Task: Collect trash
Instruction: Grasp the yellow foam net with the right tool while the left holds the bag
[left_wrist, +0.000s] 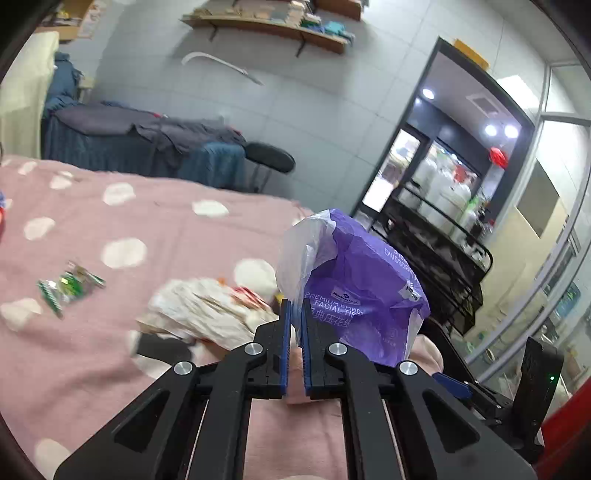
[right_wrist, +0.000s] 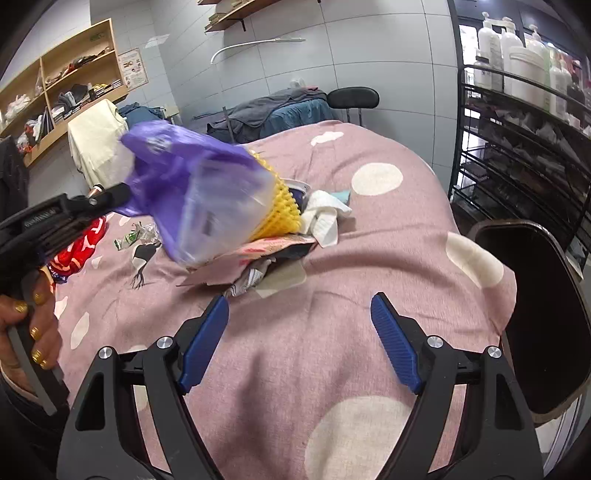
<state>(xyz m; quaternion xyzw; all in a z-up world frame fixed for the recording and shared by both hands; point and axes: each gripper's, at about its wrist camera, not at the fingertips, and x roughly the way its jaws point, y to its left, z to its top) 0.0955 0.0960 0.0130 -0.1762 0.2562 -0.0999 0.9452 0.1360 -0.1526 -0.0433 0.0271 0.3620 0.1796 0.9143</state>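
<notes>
Left gripper (left_wrist: 296, 310) pinching purple wrapper (left_wrist: 364, 280), lifted above trash pile (right_wrist: 280, 229) on bedspread (right_wrist: 369, 258); right gripper (right_wrist: 299, 314) jaws wide, empty.

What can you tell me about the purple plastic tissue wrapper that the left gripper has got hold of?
The purple plastic tissue wrapper is a thin, crumpled film pack, purple with clear see-through ends, printed in white with "PREMIUM" and "FACIAL TISSUE" lettering. It looks empty and limp. The left gripper is shut on its lower edge, holding it off the pink spotted bedspread. From the right wrist view it hangs blurred in front of the trash pile.
</notes>
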